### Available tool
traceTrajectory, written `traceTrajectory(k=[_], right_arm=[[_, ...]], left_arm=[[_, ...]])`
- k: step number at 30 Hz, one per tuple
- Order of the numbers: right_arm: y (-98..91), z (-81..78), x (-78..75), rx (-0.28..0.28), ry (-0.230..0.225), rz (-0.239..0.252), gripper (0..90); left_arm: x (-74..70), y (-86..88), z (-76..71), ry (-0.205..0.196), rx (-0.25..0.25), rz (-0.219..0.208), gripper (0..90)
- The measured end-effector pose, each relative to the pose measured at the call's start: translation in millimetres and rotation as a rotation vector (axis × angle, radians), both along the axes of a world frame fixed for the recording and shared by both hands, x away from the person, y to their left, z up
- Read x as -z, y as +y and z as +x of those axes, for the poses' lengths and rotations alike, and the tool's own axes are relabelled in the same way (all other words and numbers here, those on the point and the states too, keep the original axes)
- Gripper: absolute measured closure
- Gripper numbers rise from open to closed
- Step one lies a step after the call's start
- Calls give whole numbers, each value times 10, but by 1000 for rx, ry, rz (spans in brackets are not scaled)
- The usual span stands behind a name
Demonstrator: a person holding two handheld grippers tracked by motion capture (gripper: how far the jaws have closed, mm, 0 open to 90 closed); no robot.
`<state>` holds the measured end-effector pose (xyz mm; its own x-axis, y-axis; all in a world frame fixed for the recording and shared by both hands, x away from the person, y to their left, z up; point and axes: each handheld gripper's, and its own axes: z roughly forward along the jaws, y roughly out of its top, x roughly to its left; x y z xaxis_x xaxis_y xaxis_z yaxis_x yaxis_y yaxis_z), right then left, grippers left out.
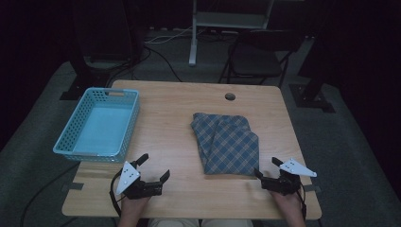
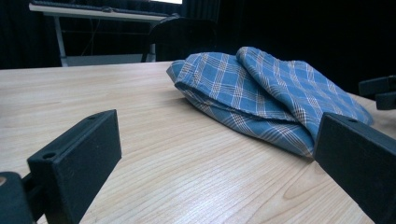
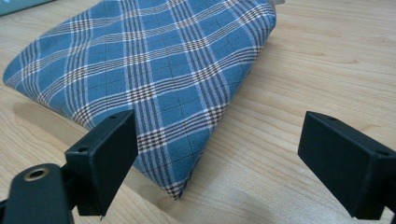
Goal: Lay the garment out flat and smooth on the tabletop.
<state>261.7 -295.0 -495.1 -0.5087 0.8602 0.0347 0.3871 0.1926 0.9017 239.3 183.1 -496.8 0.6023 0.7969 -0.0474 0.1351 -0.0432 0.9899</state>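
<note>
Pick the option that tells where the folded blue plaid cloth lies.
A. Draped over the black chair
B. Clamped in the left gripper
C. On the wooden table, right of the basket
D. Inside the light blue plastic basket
C: the folded blue plaid cloth lies flat on the wooden table, apart from the light blue plastic basket at the left edge; both the left gripper and the right gripper are open and empty.
</note>
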Motion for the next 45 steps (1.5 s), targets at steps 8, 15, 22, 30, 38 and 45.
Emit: traceTrajectory(k=[8,15,22,30,38,45], right_arm=[[1,1,1,-26,11,6,119],[18,23,4,-43,48,-16,119],[30,31,7,-57,65,-28,119],[57,34,10,-82,84,-50,119],[113,51,7,-122,105,-93,118],[114,38,-58,-152,94,-38,119]], left_arm=[[0,-15,-6,-13,0,15,16],[1,-15,-8,-13,-4,11,17],[0,-10,-3,-9,0,12,16],[1,-7,-7,-13,-2,11,16],[1,-4,-7,-14,-1,4,16],[0,-3,-3,-9,1,4,16]])
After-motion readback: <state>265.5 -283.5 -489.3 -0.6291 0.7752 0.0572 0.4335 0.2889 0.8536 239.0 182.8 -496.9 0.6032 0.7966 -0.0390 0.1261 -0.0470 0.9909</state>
